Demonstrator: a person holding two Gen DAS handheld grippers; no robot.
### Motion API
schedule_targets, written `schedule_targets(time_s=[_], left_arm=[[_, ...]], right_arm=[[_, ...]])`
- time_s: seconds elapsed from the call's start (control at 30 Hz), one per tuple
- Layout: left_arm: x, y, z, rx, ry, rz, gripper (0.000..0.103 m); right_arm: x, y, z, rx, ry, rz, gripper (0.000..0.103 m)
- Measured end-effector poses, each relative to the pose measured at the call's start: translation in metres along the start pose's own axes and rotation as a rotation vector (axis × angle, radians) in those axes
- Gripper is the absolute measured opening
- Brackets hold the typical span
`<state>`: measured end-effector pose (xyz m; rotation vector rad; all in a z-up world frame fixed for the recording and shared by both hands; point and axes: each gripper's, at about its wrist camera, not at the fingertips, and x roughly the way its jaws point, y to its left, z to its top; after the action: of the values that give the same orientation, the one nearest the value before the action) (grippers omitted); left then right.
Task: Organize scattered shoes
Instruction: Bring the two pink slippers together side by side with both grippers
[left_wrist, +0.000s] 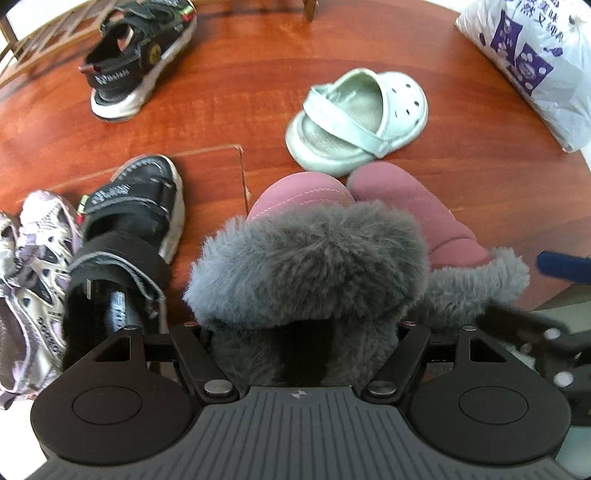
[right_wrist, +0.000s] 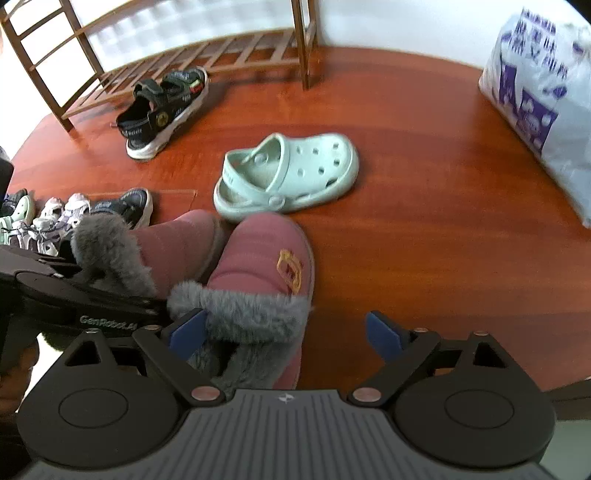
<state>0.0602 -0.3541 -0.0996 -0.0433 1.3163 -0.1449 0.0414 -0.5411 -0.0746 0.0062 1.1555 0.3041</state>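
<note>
Shoes are lying across the red wood floor (right_wrist: 406, 206), some already lined up at far left: lilac-white sneakers (left_wrist: 33, 266), then a black sandal (left_wrist: 125, 236) w/ strap open. Its mate, the other black sandal (right_wrist: 162, 110), is sitting well apart by the wooden rack (right_wrist: 207, 55), not yet on it.

Centre: left pink fur-cuffed slipper (left_wrist: 306, 254) is filling the left gripper (left_wrist: 303, 328); fingers are hidden in the grey fur, so can't tell if it's clamping or just around the cuff. Right pink slipper (right_wrist: 258, 266) is lying just beside, toes touching or nearly. Right gripper (right_wrist: 291, 332) is standing wide, blue pads apart, left pad (right_wrist: 188, 328) pressing into the fur cuff, right pad hanging over bare floor; nothing held.

Handling, judging by looks: slippers are light, soft, squashy; fur is compressing, so a cuff-only pinch prob. slips. Better to be biting cuff + padded heel wall together.

Further right: mint clog (right_wrist: 291, 173) is resting just beyond the slipper toes; stiff-ish foam, heel strap or rim is looking like the grip spot. White printed bag (right_wrist: 543, 107) is sitting at far right.
</note>
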Motion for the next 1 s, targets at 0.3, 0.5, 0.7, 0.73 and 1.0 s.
schedule_targets(time_s=[0.3,0.5,0.7,0.73,1.0], left_arm=[[0.009,-0.023,0.004,0.054,-0.002,0.001,0.073],[0.014,-0.034,0.01,0.062,0.001,-0.016,0.073],[0.022,-0.047,0.017,0.059,0.008,-0.034,0.073],[0.024,-0.05,0.019,0.06,0.006,-0.037,0.073],[0.027,-0.054,0.023,0.064,0.004,-0.053,0.075]], right_arm=[[0.007,-0.002,-0.01,0.026,0.024,0.015,0.048],[0.002,-0.012,-0.007,0.032,0.012,-0.026,0.048],[0.002,-0.024,-0.003,0.04,0.005,-0.078,0.048],[0.002,-0.025,-0.002,0.041,0.002,-0.087,0.048],[0.005,-0.038,0.001,0.048,-0.002,-0.125,0.052]])
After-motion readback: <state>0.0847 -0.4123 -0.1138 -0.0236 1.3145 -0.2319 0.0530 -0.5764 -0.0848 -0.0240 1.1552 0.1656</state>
